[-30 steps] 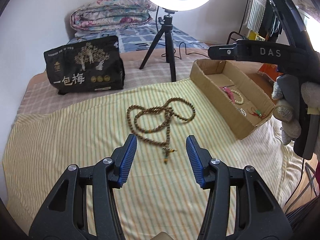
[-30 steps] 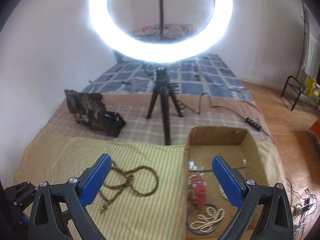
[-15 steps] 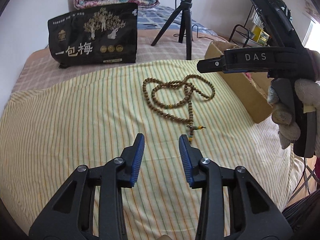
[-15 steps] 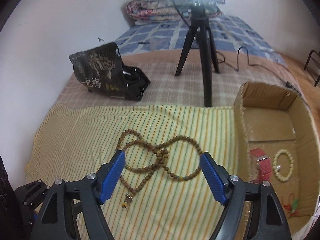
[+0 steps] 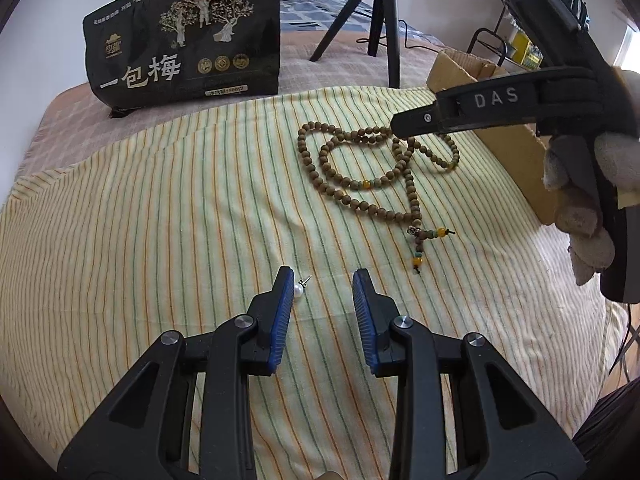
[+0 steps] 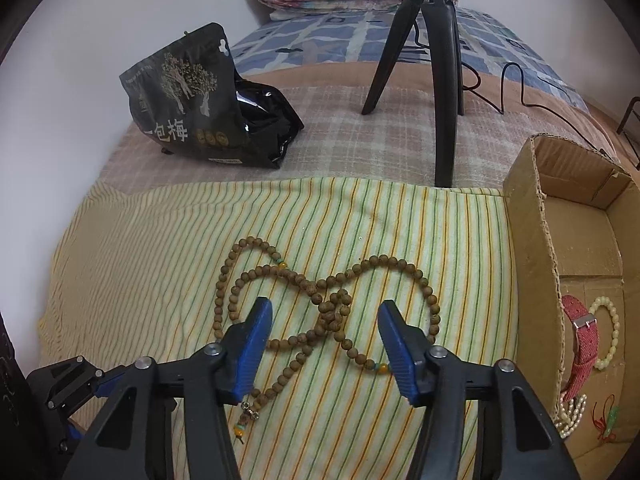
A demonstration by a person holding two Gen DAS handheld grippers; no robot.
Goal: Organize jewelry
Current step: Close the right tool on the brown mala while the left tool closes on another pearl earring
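Observation:
A long brown wooden bead necklace (image 5: 366, 185) lies in loops on the yellow striped cloth (image 5: 160, 220). My right gripper (image 6: 325, 312) hangs low over its knotted middle (image 6: 332, 300). The jaws are closing with the knot between them, and the pads do not touch it. A small pearl stud earring (image 5: 298, 290) lies just inside the left pad of my left gripper (image 5: 323, 280). Those jaws are closing too, and the right pad is clear of the earring. The cardboard box (image 6: 532, 240) stands to the right.
The box holds a red watch strap (image 6: 584, 344), a cream bead bracelet (image 6: 608, 332) and a pearl strand (image 6: 568, 416). A black snack bag (image 5: 184, 36) and a tripod (image 6: 444, 80) stand at the back. A gloved hand (image 5: 580, 208) holds the right tool.
Both grippers have sunk toward the cloth and tipped down, and their jaws have narrowed. The ring light left view. The pearl stud came into the left wrist view.

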